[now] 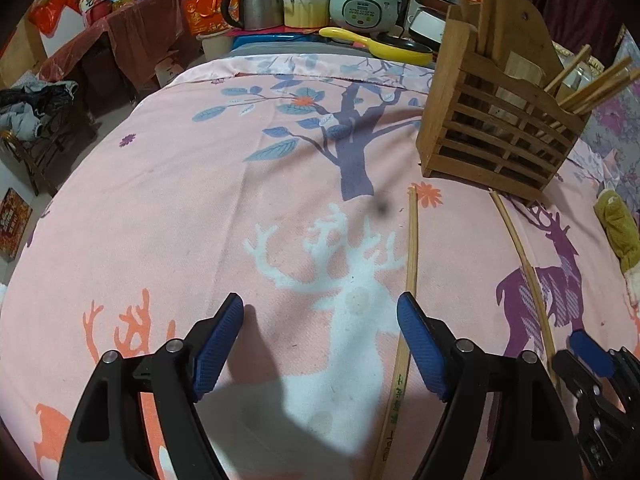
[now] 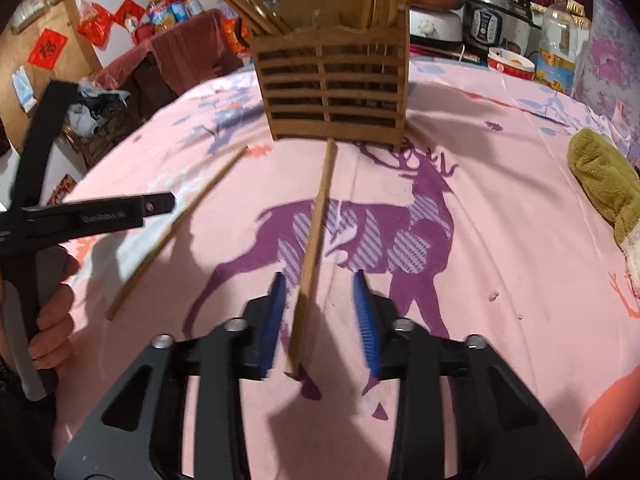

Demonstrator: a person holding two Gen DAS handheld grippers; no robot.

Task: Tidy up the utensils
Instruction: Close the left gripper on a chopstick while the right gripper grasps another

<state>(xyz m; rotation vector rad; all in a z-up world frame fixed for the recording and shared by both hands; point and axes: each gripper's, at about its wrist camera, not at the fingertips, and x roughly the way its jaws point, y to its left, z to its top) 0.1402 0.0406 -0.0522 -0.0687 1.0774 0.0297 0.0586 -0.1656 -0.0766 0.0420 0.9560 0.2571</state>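
Note:
A slatted wooden utensil holder (image 1: 496,128) (image 2: 332,84) stands on the pink deer-print tablecloth (image 1: 200,208) with several chopsticks upright in it. Two loose chopsticks lie on the cloth in front of it. My left gripper (image 1: 320,304) is open; one printed chopstick (image 1: 410,280) (image 2: 180,228) lies just inside its right finger, and neither pad touches it. My right gripper (image 2: 319,280) (image 1: 592,356) straddles the other chopstick (image 2: 316,232) (image 1: 524,264). That stick lies close to the left pad with a clear gap to the right pad. A hand (image 2: 52,308) holds the left gripper's handle.
An olive plush mitt (image 2: 604,184) (image 1: 616,224) lies at the table's right edge. Along the back edge stand a kettle (image 1: 256,0), a rice cooker (image 1: 364,0), a yellow pan (image 1: 384,44), a pressure cooker (image 2: 500,16), a bowl (image 2: 512,64) and an oil bottle (image 2: 560,48).

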